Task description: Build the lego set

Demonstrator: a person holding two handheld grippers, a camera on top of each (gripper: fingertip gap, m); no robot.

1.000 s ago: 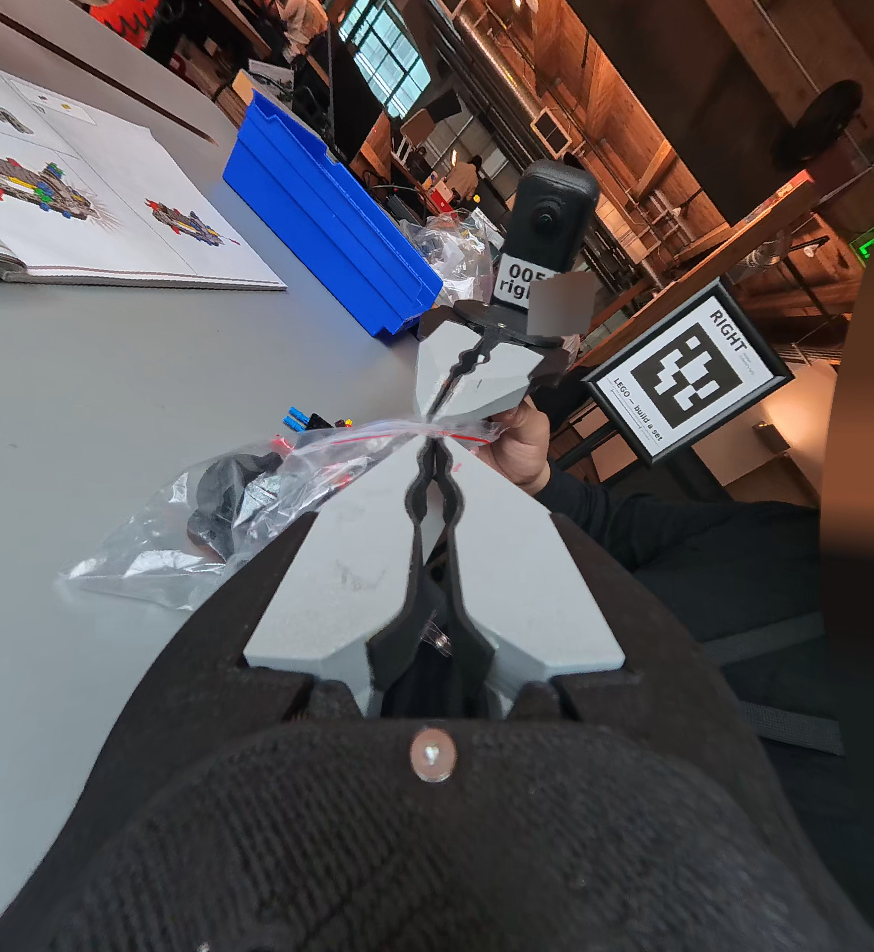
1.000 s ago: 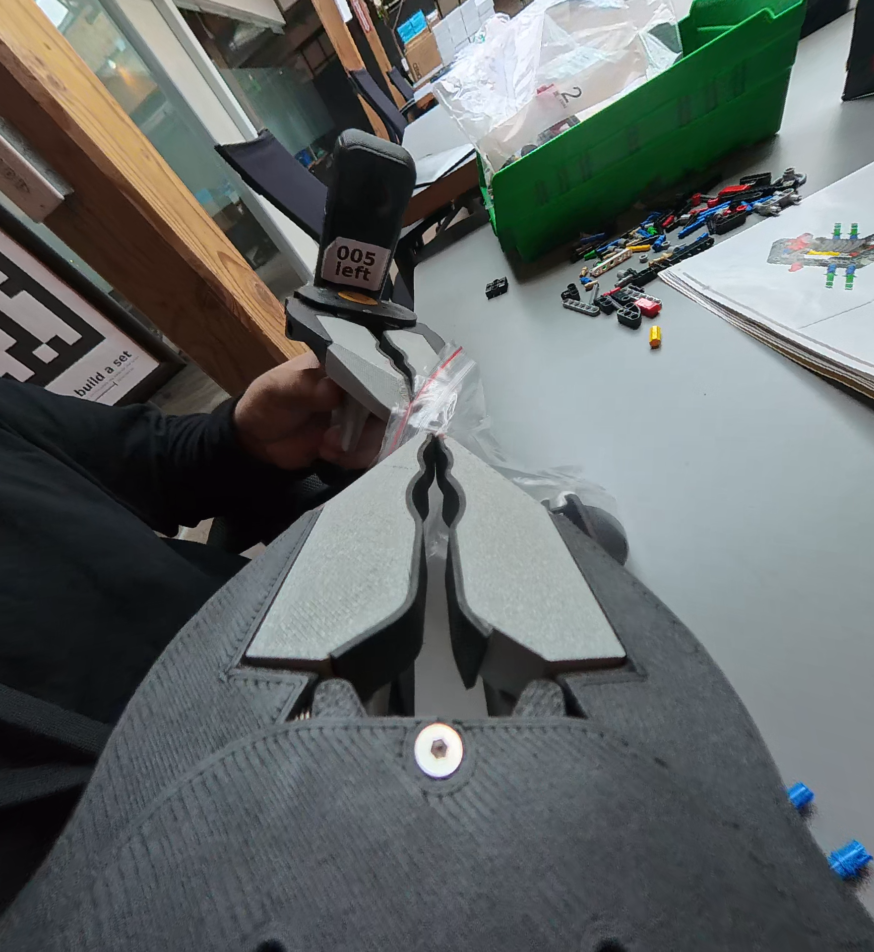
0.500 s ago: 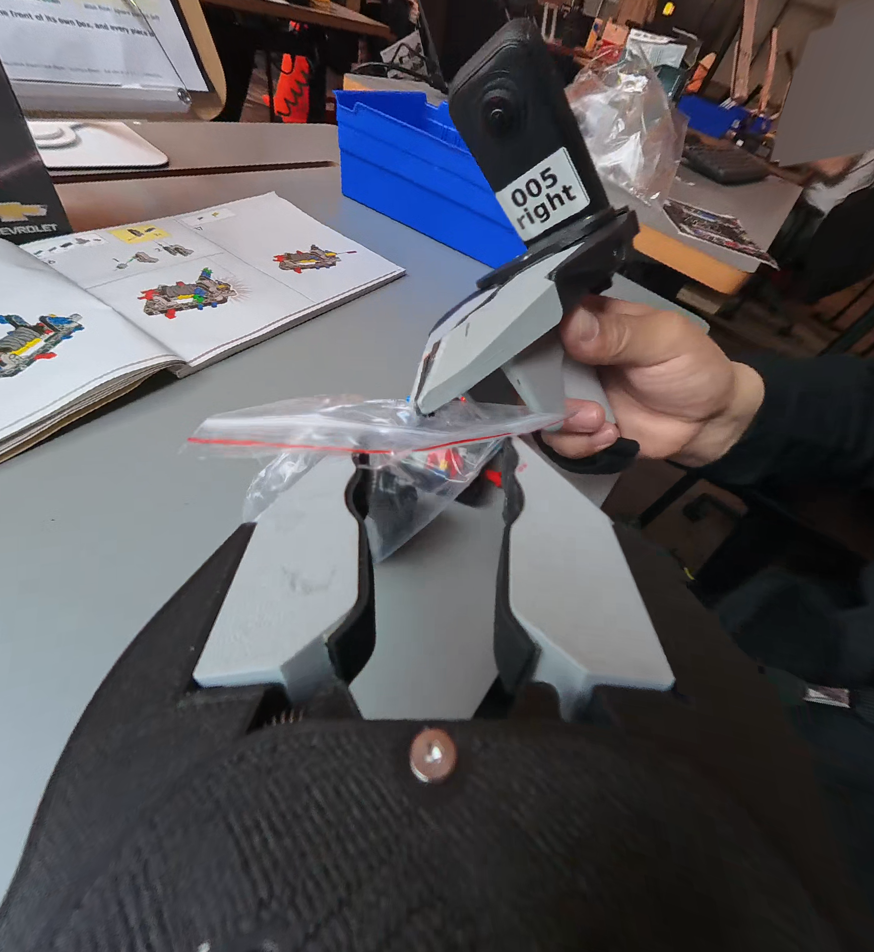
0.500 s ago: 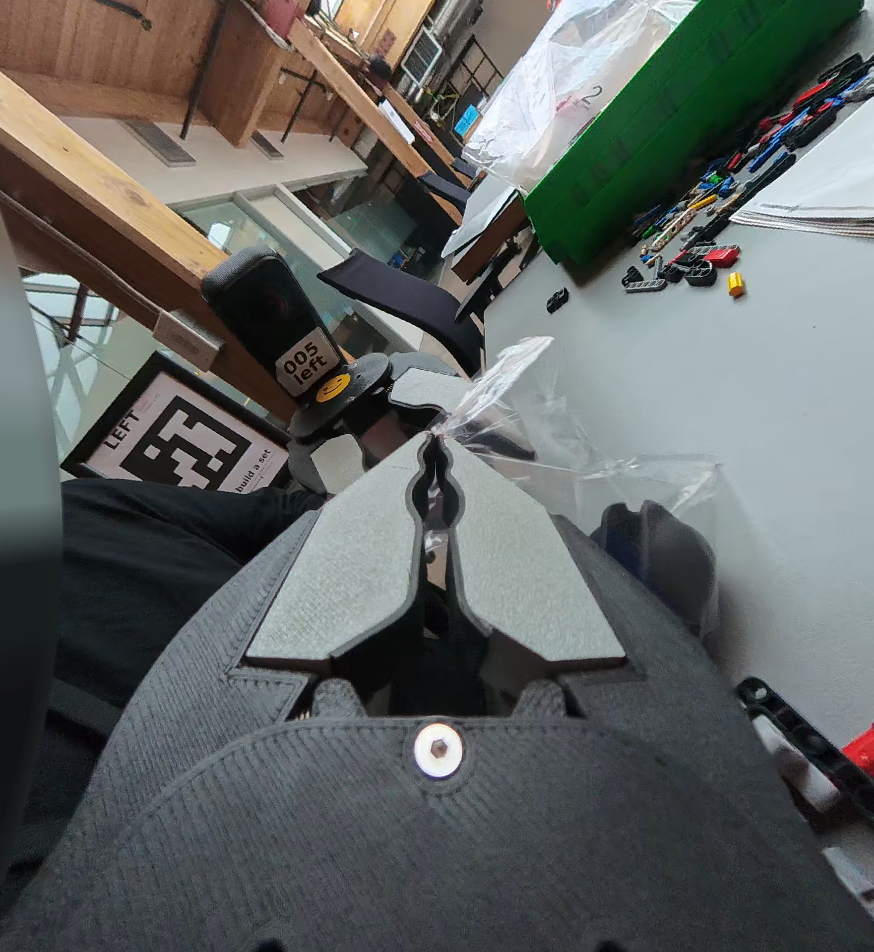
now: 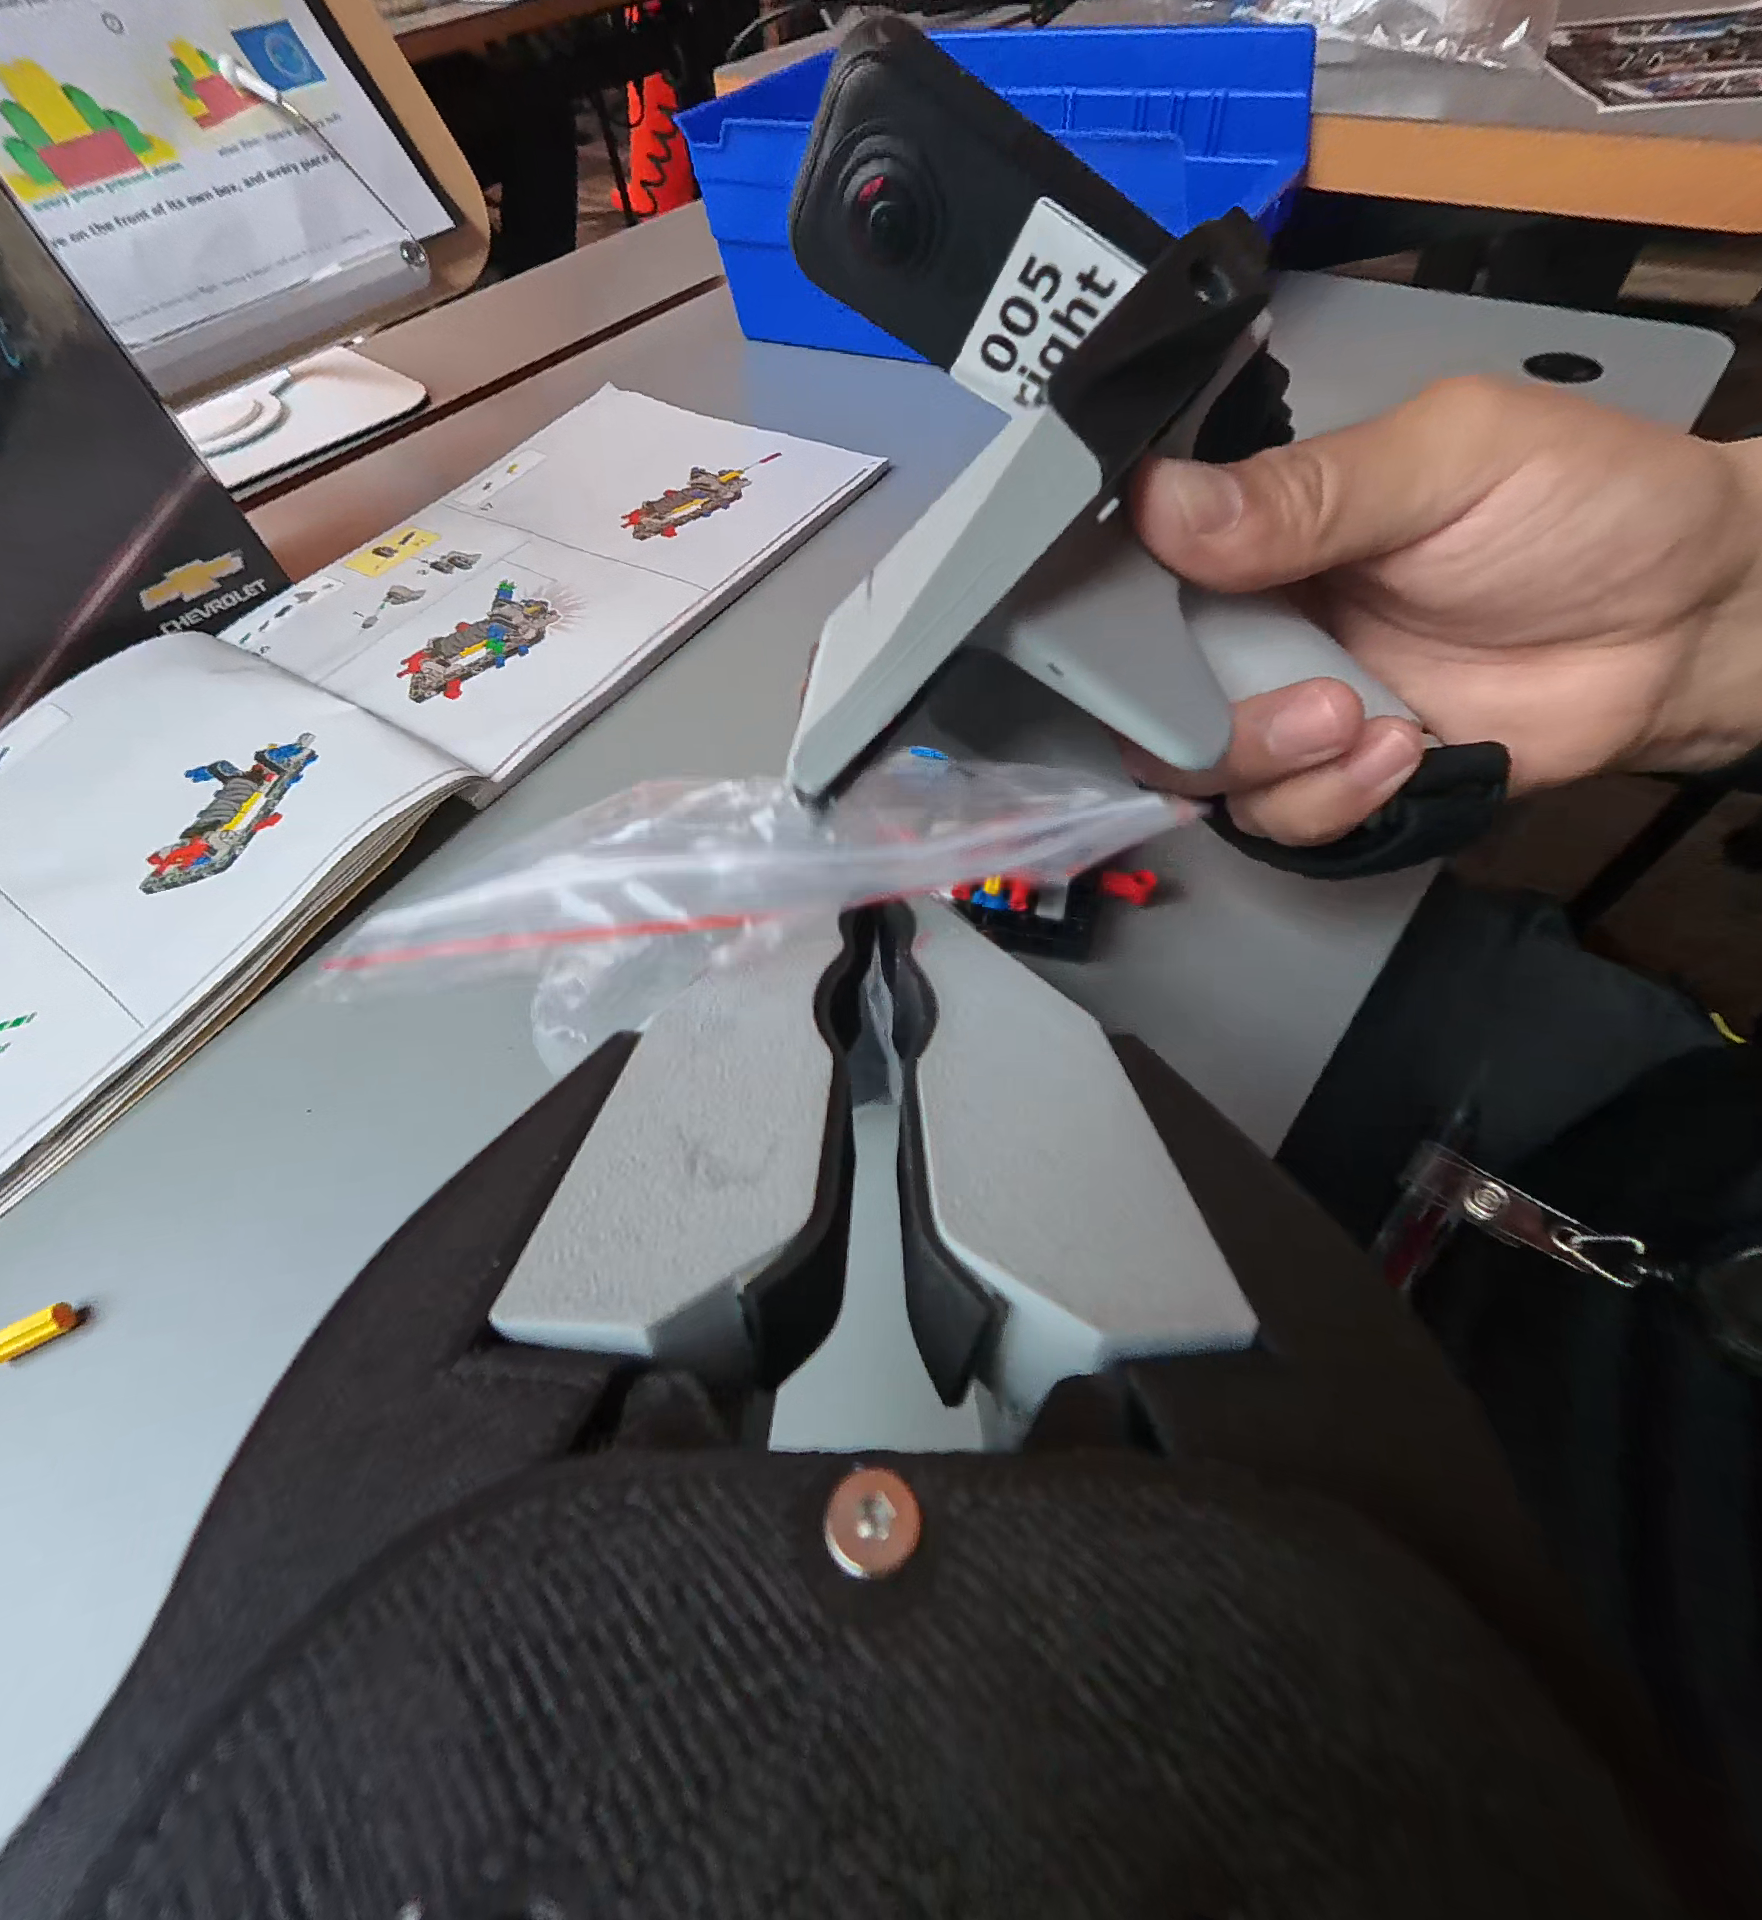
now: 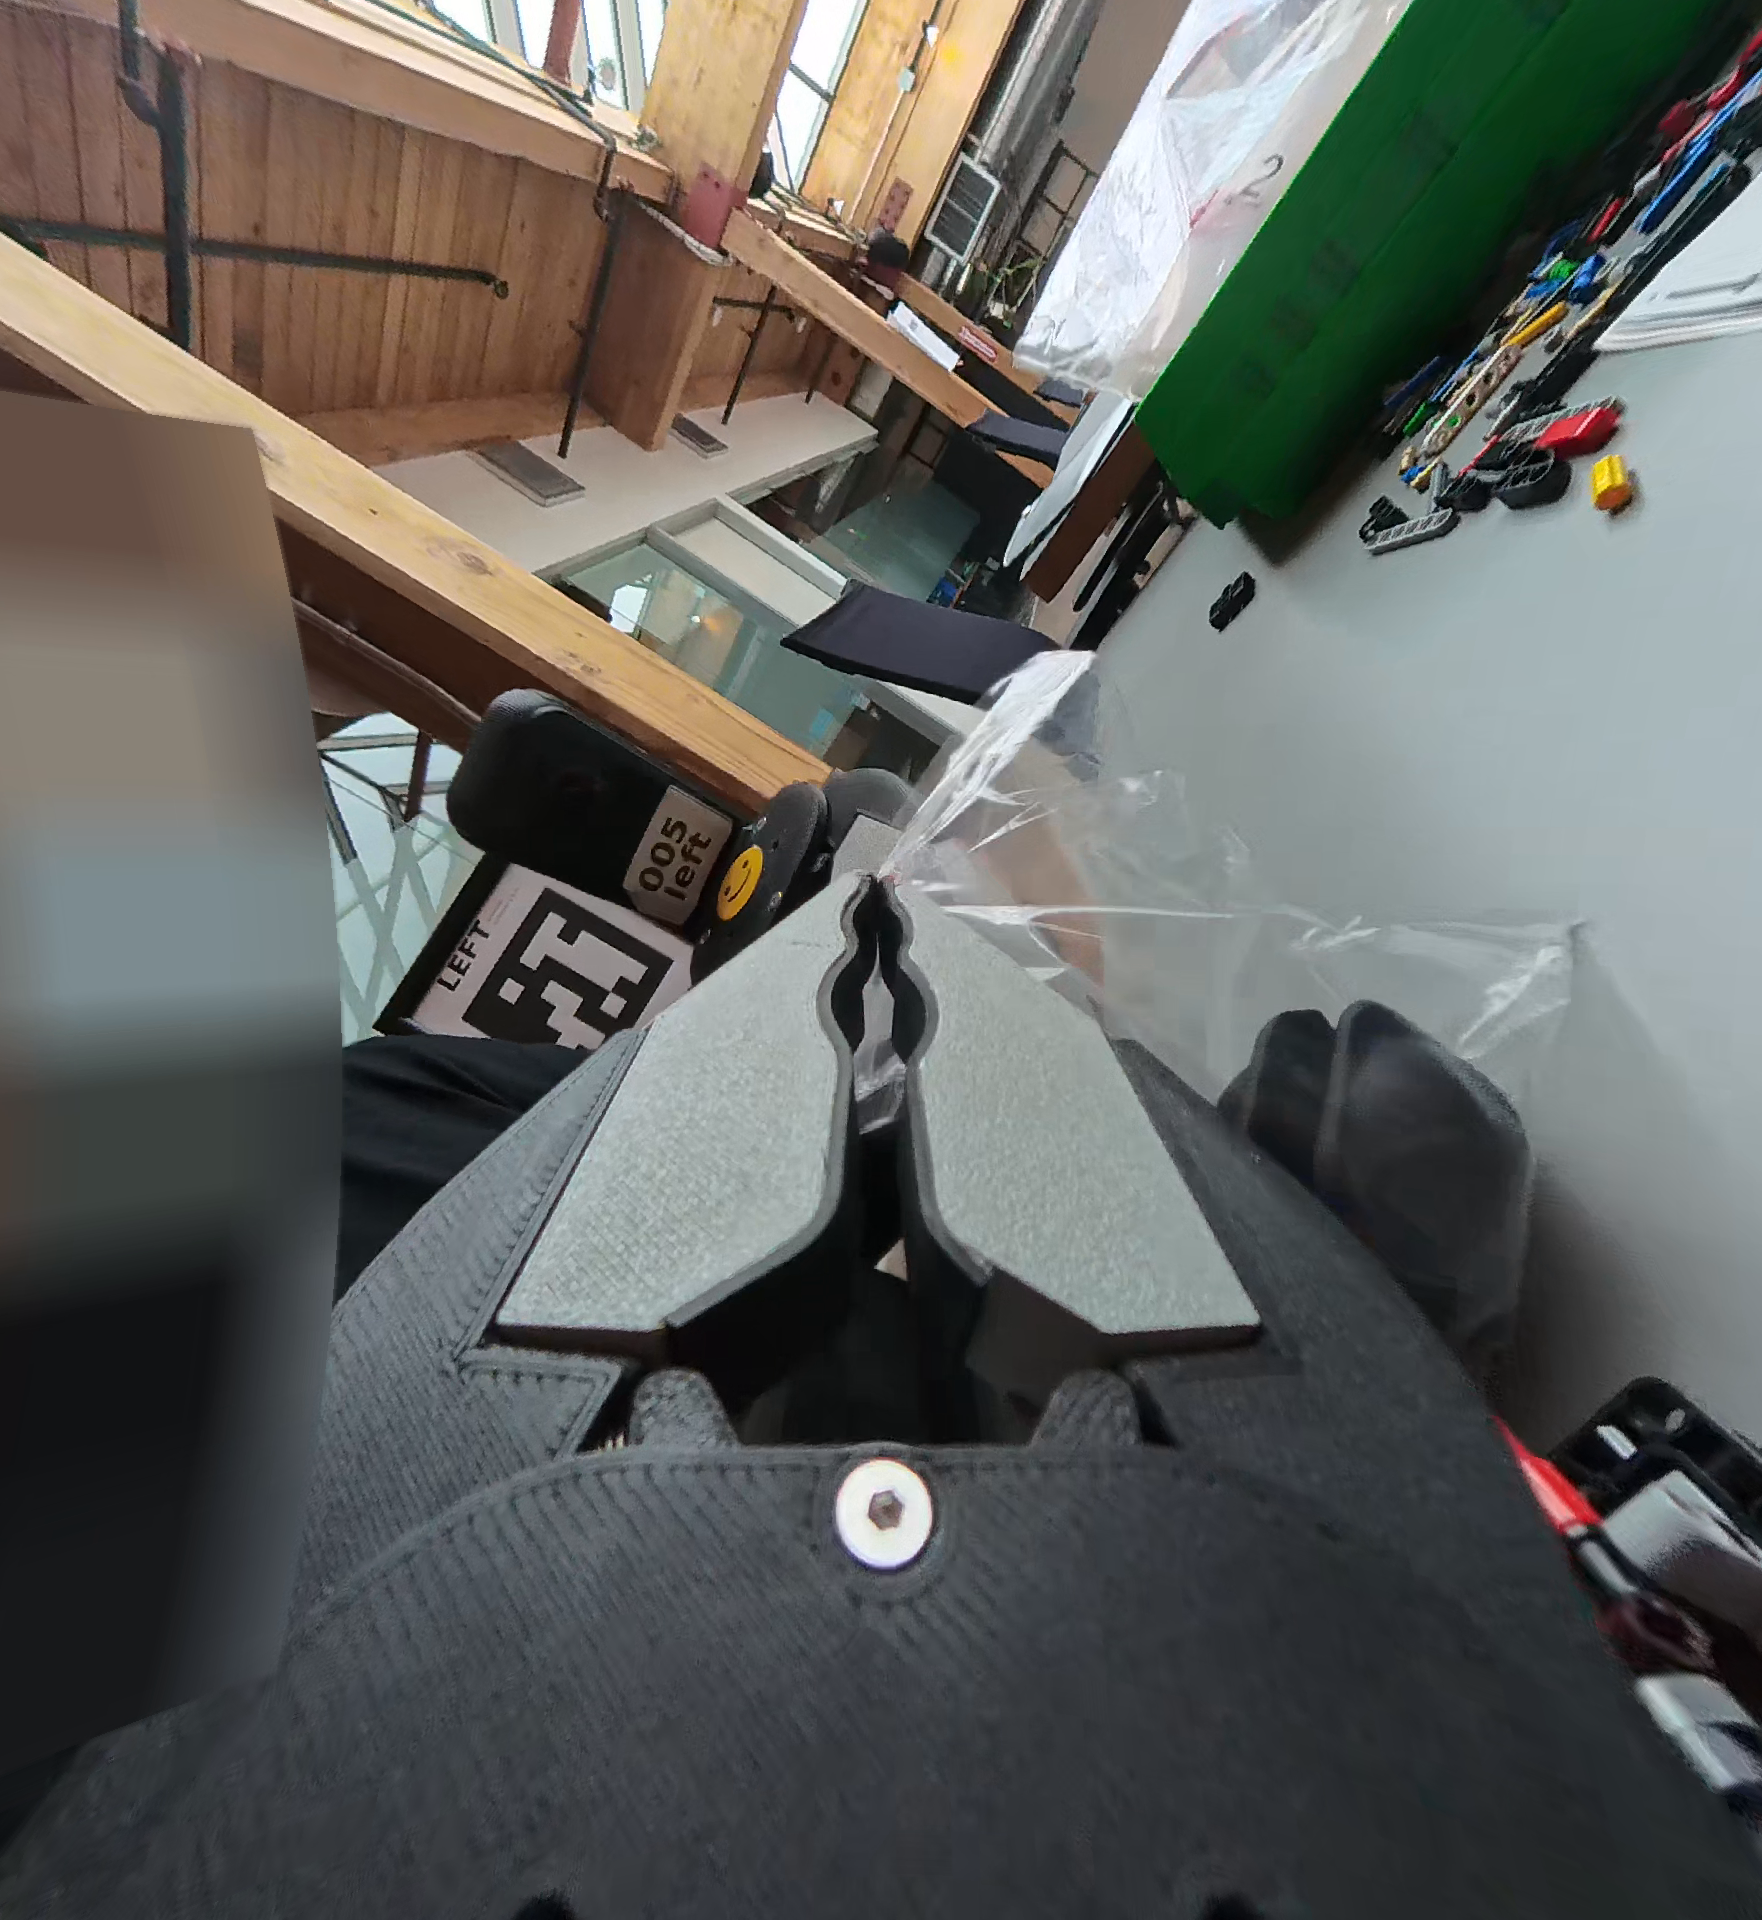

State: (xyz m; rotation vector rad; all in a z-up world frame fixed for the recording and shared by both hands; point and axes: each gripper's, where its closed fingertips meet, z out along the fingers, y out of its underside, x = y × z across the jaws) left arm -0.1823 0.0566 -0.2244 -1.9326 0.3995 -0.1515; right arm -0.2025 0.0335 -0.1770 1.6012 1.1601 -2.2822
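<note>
A clear plastic zip bag (image 5: 711, 883) with a red seal line hangs above the grey table, held between both grippers. My left gripper (image 5: 872, 920) is shut on the bag's edge. My right gripper (image 6: 877, 888) is shut on the bag (image 6: 1168, 914) too, and in the left wrist view its tip (image 5: 815, 784) pinches the film from above. Dark round tyre-like parts (image 6: 1376, 1143) show at the bag's low end. I cannot tell if they are inside it. A small black, red and blue assembly (image 5: 1033, 904) lies on the table under the bag.
An open instruction booklet (image 5: 357, 707) lies to the left, with a dark set box (image 5: 35, 468) behind it. A blue bin (image 5: 1064, 114) stands at the back. A yellow pin (image 5: 25, 1335) lies near left. A green bin (image 6: 1376, 260) and several loose pieces (image 6: 1500, 457) are far right. A black frame part (image 6: 1687, 1496) lies close by. There is about 5 cm between the tips of the two grippers.
My left gripper was shut on the bag a second ago and open half a second ago. It has shut again on the bag's edge. Both views swung as the bag was lifted and turned.
</note>
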